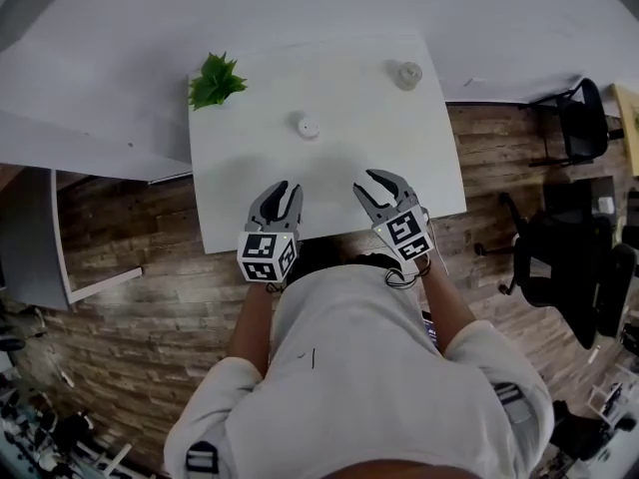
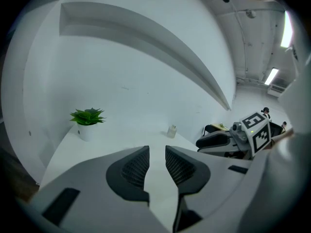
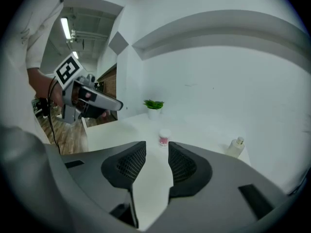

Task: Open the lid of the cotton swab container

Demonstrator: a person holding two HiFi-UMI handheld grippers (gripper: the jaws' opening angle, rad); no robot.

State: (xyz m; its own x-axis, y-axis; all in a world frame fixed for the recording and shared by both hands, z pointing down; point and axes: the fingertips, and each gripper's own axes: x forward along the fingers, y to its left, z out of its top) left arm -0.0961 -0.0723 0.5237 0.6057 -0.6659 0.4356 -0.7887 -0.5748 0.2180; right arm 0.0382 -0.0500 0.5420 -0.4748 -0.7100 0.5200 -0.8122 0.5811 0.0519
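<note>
On the white rectangular table, mid-surface: one small round white cotton swab container with a pink label, upright, lid on, untouched.

Hazards, judged:
- Container looks light and stands loose. A pull on the lid by one gripper alone could lift or tip the whole thing.
- The smooth tabletop could let it slide away from a glancing fingertip.
- Lid and body are both white. A grip across the seam would clamp them together.
- The present jaw gaps look narrow for its width, so an approach without widening may knock it over.

Left gripper: jaws slightly parted, nothing between. Right gripper: the same, empty.

Position: both grippers hover over the near table edge. The container stands ahead of them, well apart, between their lines and somewhat nearer the left. In the right gripper view it sits just above the jaw gap.
</note>
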